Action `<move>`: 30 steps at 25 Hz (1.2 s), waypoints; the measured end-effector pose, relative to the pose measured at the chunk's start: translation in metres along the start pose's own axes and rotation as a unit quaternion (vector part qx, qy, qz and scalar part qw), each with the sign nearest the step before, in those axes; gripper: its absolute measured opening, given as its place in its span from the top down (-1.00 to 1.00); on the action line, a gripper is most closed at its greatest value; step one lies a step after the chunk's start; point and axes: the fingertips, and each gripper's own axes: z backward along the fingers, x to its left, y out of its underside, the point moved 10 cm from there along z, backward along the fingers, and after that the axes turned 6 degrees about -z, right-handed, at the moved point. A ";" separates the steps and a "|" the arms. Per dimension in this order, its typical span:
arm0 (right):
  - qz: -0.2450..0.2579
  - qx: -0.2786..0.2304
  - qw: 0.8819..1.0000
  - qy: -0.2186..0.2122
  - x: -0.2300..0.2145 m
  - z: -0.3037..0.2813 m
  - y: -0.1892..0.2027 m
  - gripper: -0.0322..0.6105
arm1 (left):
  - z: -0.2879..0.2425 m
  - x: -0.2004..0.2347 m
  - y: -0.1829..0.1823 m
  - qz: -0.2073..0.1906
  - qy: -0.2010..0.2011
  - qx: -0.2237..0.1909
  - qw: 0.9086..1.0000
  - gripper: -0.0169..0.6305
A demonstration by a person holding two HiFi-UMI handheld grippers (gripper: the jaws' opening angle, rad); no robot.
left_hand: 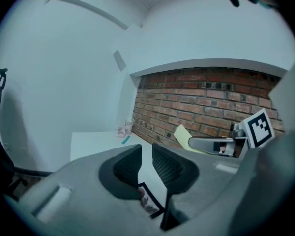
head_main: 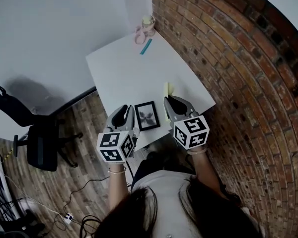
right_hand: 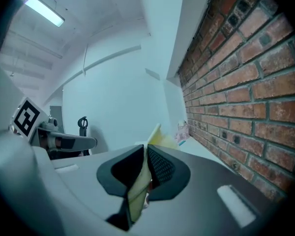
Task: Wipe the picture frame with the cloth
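Observation:
A small black picture frame (head_main: 147,116) with a dark print hangs just above the near edge of the white table (head_main: 124,68). My left gripper (head_main: 125,114) is at its left side. In the left gripper view the frame's edge (left_hand: 150,200) sits between the lower parts of the pads, with the left gripper (left_hand: 146,154) shut on it. My right gripper (head_main: 170,104) is right of the frame, shut on a pale yellow cloth (head_main: 167,89). The cloth (right_hand: 160,137) sticks out beyond the right gripper (right_hand: 145,156) and also hangs below it. Both grippers point nearly level, away from me.
A brick wall (head_main: 228,58) runs along the table's right side. At the far corner stand a pale cup with a pink thing (head_main: 145,28) and a teal stick (head_main: 146,46). A black office chair (head_main: 39,138) and cables (head_main: 64,207) are on the wooden floor to the left.

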 end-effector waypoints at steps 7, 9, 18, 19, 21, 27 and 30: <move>0.028 -0.035 0.998 -0.033 -0.004 0.036 -0.021 0.80 | 0.016 -0.043 -0.015 -0.021 -0.029 -0.041 0.999 0.73; 0.037 -0.047 0.997 -0.042 -0.003 0.046 -0.027 0.80 | 0.023 -0.055 -0.017 -0.026 -0.036 -0.048 0.998 0.73; 0.066 -0.086 0.991 -0.077 0.005 0.091 -0.040 0.80 | 0.056 -0.098 -0.023 -0.043 -0.074 -0.076 0.993 0.82; 0.071 -0.088 0.990 -0.078 0.005 0.096 -0.039 0.80 | 0.061 -0.104 -0.024 -0.045 -0.079 -0.081 0.993 0.83; 0.082 -0.092 0.989 -0.081 0.004 0.104 -0.038 0.80 | 0.069 -0.114 -0.026 -0.051 -0.090 -0.092 0.990 0.88; 0.089 -0.109 0.986 -0.090 0.005 0.123 -0.038 0.81 | 0.090 -0.135 -0.025 -0.068 -0.113 -0.104 0.986 0.91; 0.103 -0.123 0.983 -0.085 0.006 0.132 -0.040 0.81 | 0.097 -0.139 -0.025 -0.073 -0.120 -0.110 0.984 0.92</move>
